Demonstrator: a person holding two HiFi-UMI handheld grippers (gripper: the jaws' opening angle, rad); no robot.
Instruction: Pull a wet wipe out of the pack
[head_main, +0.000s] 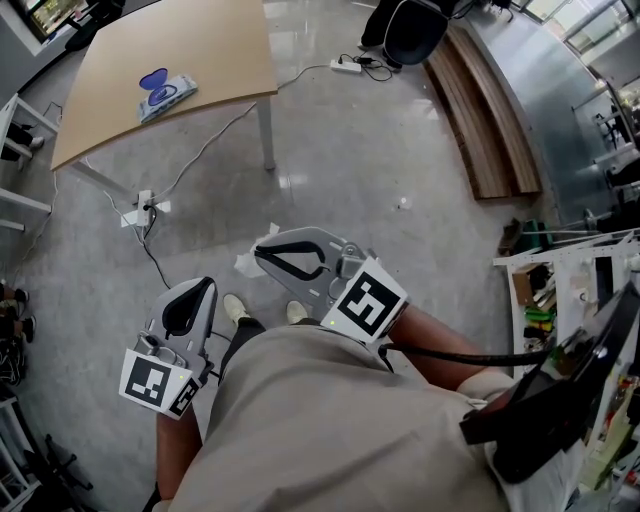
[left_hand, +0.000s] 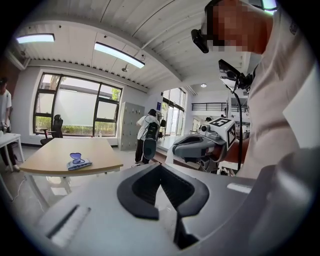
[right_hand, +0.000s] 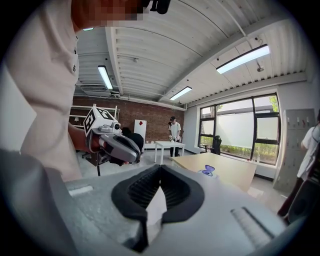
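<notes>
The wet wipe pack (head_main: 165, 95), pale blue with a raised dark blue lid, lies on a wooden table (head_main: 230, 50) far ahead at the upper left. It also shows small on that table in the left gripper view (left_hand: 78, 162) and in the right gripper view (right_hand: 208, 171). My left gripper (head_main: 205, 283) is held low by the person's thigh, shut and empty. My right gripper (head_main: 258, 252) points left across the body, shut as well, nothing between its pads. Both are well short of the table.
A cable and power strip (head_main: 146, 205) lie on the floor by the table leg (head_main: 267, 135). White paper scraps (head_main: 250, 262) lie near my right gripper. A wooden bench (head_main: 490, 110), cluttered shelves (head_main: 560, 290), and people (left_hand: 149, 132) stand further off.
</notes>
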